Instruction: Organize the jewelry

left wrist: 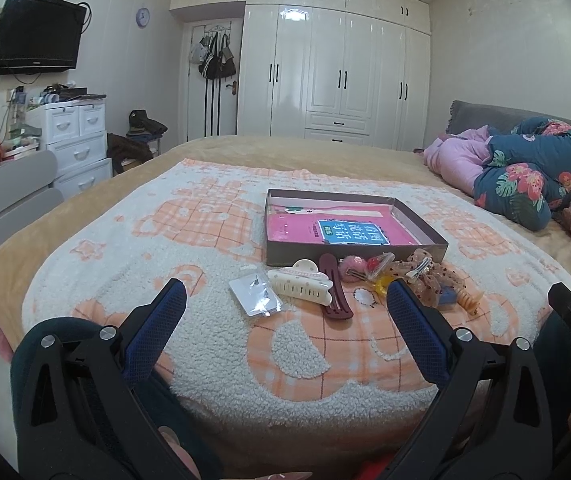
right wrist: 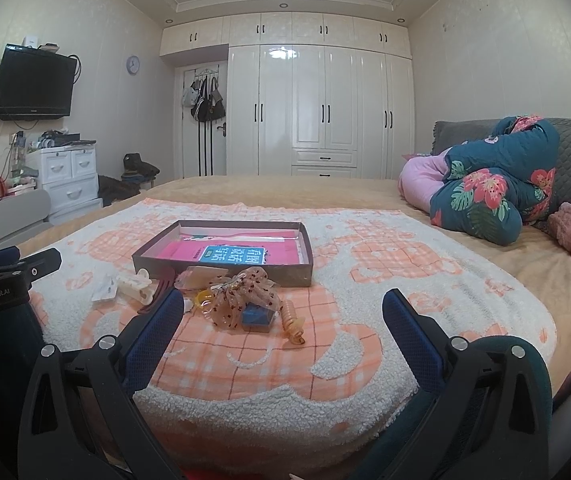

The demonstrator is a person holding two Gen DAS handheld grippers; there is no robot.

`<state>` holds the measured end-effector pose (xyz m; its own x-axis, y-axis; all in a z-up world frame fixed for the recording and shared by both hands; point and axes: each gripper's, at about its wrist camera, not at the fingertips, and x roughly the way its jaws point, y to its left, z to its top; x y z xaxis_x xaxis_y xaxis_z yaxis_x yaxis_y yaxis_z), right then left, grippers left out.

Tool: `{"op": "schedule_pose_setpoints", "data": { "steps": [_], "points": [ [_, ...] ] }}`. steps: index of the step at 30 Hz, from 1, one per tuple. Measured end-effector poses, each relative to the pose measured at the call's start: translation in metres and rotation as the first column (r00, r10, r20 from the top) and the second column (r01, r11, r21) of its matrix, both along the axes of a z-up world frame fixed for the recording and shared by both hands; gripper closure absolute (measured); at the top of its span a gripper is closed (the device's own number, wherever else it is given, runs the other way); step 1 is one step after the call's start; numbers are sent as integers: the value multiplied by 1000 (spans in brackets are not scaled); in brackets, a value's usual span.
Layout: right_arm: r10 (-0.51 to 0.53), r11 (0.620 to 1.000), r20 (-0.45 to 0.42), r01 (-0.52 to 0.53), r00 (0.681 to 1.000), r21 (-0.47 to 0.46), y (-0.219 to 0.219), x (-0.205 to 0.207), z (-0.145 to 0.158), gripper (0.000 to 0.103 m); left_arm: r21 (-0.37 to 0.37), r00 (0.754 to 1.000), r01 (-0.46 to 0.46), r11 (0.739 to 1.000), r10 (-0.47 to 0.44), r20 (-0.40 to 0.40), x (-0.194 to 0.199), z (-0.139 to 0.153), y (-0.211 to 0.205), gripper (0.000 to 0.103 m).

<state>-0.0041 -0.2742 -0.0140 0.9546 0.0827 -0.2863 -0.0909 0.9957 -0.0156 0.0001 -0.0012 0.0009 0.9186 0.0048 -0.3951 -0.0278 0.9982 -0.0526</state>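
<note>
Left wrist view: cream toothed claw clip (left wrist: 299,286), unclasped, on blanket (left wrist: 213,344)

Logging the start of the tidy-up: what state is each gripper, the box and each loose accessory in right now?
left gripper: open, empty
right gripper: open, empty
box: lidless, pink book inside
white claw clip: shut, outside box
maroon hair clip: flat on blanket
dotted bow: loose, outside box
amber spiral tie: loose on blanket
</note>
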Motion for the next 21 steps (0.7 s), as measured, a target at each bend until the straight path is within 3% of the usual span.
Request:
{"op": "schedule_pose_setpoints", "data": {
  "steps": [10, 21],
  "points": [
    [63, 997, -36, -64, 997, -31, 13, 12, 2, 6, -20, 999, -33, 999, 33, -15, 3, 1, 13, 11],
    [179, 978, -166, -193, 970, -75, 45, 53, -10, 6, -119, 985, -109, 987, 91, -145, 29, -14, 46, 11]
  ]
}}
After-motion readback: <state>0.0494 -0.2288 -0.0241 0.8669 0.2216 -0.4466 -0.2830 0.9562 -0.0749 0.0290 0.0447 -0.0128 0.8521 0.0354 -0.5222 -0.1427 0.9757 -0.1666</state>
